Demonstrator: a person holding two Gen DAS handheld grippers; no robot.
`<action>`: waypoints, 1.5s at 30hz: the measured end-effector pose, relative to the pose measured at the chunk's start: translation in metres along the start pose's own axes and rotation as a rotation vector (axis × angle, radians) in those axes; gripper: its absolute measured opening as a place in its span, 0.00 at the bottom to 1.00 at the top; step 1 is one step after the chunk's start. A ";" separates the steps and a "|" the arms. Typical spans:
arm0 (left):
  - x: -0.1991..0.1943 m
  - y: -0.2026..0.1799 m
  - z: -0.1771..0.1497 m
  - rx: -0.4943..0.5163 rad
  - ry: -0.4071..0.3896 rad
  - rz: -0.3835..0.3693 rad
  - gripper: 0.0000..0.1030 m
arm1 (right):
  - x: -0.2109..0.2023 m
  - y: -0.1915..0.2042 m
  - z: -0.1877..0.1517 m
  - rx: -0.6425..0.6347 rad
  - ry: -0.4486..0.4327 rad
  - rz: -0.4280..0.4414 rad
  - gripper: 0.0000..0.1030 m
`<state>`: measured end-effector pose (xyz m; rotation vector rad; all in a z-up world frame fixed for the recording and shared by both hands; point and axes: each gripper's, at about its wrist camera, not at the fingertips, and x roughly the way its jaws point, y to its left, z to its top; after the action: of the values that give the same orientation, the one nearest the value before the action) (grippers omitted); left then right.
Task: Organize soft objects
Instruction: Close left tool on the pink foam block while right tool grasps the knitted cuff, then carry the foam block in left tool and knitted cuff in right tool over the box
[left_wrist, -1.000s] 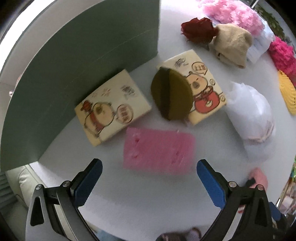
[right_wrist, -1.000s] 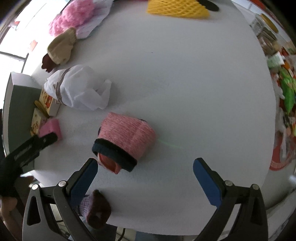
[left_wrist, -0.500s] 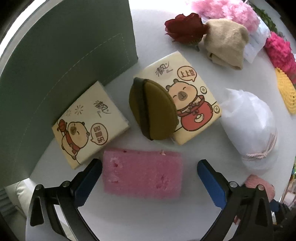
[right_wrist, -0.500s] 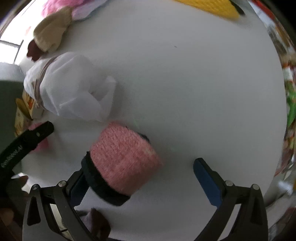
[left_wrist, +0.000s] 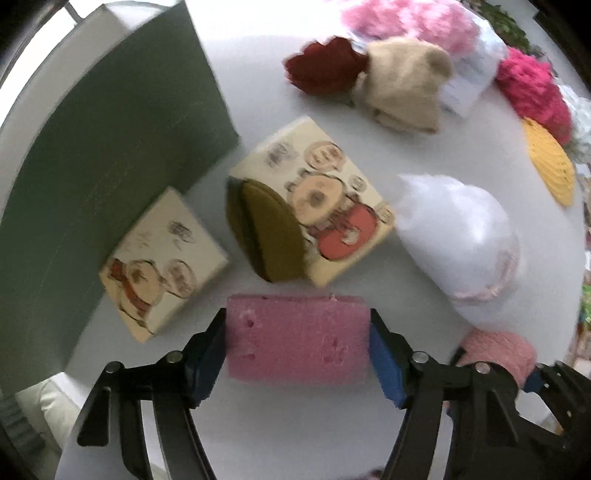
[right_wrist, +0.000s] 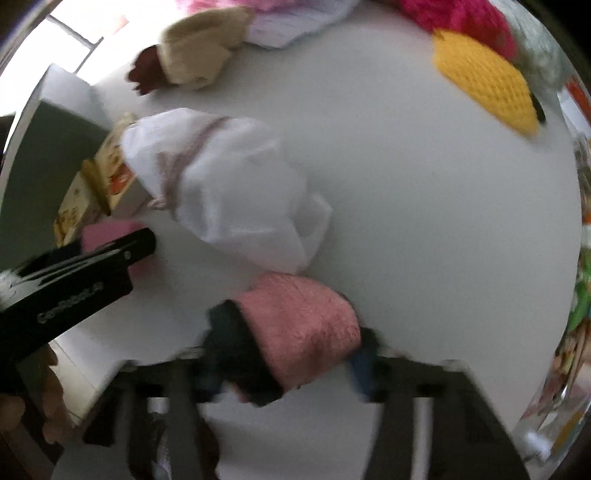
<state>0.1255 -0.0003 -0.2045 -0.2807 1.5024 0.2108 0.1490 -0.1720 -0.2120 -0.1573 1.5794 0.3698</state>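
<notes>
My left gripper (left_wrist: 297, 354) is shut on a pink sponge block (left_wrist: 297, 338), its blue pads pressed against both ends on the white table. My right gripper (right_wrist: 284, 369) is shut on a pink knit roll with a dark cuff (right_wrist: 295, 328); that roll also shows at the lower right of the left wrist view (left_wrist: 498, 350). The sponge (right_wrist: 107, 236) and the left gripper show at the left of the right wrist view.
Two cartoon tissue packs (left_wrist: 162, 262) (left_wrist: 325, 188), one under an olive pad (left_wrist: 266, 236), lie by a green box wall (left_wrist: 92, 166). A white drawstring bag (left_wrist: 458, 236), beige hat (left_wrist: 402, 88), dark red flower (left_wrist: 325, 66), pink fluffy items (left_wrist: 532, 88) and a yellow net (left_wrist: 550, 162) lie beyond.
Both grippers moved forward and closed: the left on the pink sponge, the right on the pink knit roll. Both were open a second ago.
</notes>
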 end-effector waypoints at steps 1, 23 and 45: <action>-0.001 -0.001 -0.002 0.007 0.004 -0.002 0.69 | -0.001 0.002 0.000 -0.013 0.002 0.002 0.35; -0.054 -0.014 -0.089 0.165 -0.015 0.036 0.69 | -0.029 -0.071 -0.092 0.172 0.064 0.100 0.31; -0.146 0.041 -0.089 0.019 -0.187 0.048 0.69 | -0.092 -0.041 -0.077 0.124 0.015 0.100 0.32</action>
<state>0.0198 0.0162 -0.0652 -0.2045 1.3265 0.2543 0.0939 -0.2479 -0.1260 0.0143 1.6242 0.3484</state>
